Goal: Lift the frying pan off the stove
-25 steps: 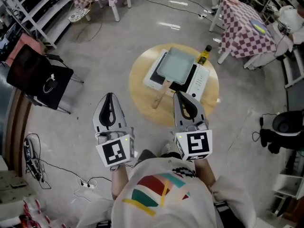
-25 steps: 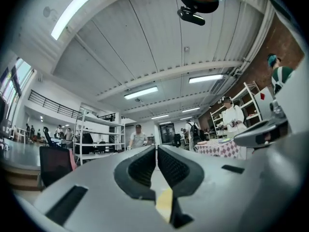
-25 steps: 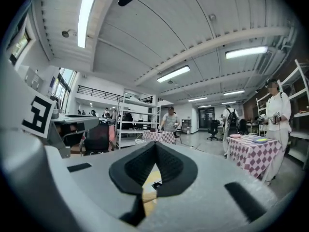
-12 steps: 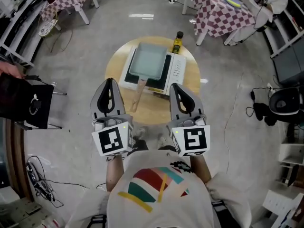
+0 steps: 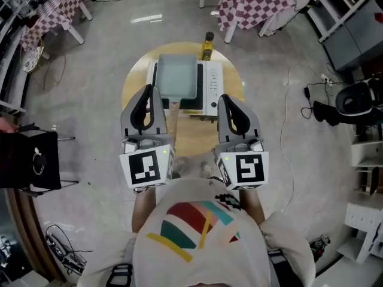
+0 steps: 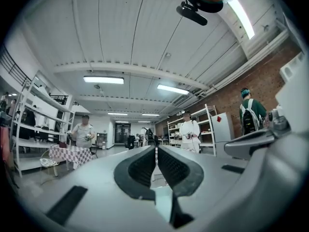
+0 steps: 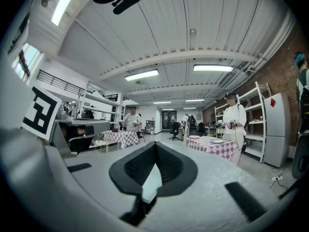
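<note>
The frying pan (image 5: 176, 79) sits flat on the stove (image 5: 213, 88), untouched. It is a square, grey-green pan, and its wooden handle (image 5: 174, 115) sticks out at 6 o'clock, straight toward me. The stove's white control strip lies at the pan's 3 o'clock. A small bottle (image 5: 207, 45) of yellowish liquid stands at the pan's 1 o'clock, right by the stove's far edge. All of it rests on a round wooden surface (image 5: 136, 82).

My left fingers (image 5: 149, 95) hang at the pan's 7 o'clock, just left of the handle and clear of it. My right fingers (image 5: 226, 103) hang at its 4 o'clock, beside the stove's near corner. Both pairs are clenched tight with nothing between them. In each gripper view the ribbed pads meet at the tips and point out level across the room, not down at the pan.

Further out, a checkered table (image 5: 251, 2) stands on the concrete floor at 12 to 1 o'clock. A black chair (image 5: 27, 160) is at 8 o'clock and cables trail at 3 o'clock. The gripper views show shelving and a few people standing far off.
</note>
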`<action>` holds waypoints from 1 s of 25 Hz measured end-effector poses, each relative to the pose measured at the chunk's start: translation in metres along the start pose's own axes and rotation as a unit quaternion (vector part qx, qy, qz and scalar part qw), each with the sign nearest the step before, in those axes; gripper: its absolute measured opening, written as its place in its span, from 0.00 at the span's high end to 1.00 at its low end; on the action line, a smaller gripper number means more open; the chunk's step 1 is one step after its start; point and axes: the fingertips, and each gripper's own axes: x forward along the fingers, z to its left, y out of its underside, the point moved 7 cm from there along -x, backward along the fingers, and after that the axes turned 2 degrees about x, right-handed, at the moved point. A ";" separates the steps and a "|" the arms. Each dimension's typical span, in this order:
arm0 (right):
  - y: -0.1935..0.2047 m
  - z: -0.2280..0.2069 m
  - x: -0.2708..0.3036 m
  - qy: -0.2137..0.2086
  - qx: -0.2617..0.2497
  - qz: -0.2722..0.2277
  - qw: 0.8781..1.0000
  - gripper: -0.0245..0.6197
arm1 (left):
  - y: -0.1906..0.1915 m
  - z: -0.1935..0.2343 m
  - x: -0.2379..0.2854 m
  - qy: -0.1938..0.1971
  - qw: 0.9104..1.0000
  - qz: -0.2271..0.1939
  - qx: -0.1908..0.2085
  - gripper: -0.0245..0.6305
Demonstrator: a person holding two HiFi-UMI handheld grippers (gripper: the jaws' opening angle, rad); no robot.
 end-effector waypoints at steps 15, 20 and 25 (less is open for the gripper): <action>0.007 0.009 0.012 0.013 0.005 0.015 1.000 0.97 | 0.012 0.011 0.020 0.050 0.998 0.008 -0.041 0.94; 0.014 0.010 0.017 0.013 0.004 0.023 1.000 0.97 | 0.035 0.022 0.037 0.118 0.986 0.034 -0.109 0.87; 0.019 0.009 0.021 0.011 0.001 0.038 0.999 0.97 | 0.079 0.029 0.052 0.167 0.964 0.124 -0.165 0.71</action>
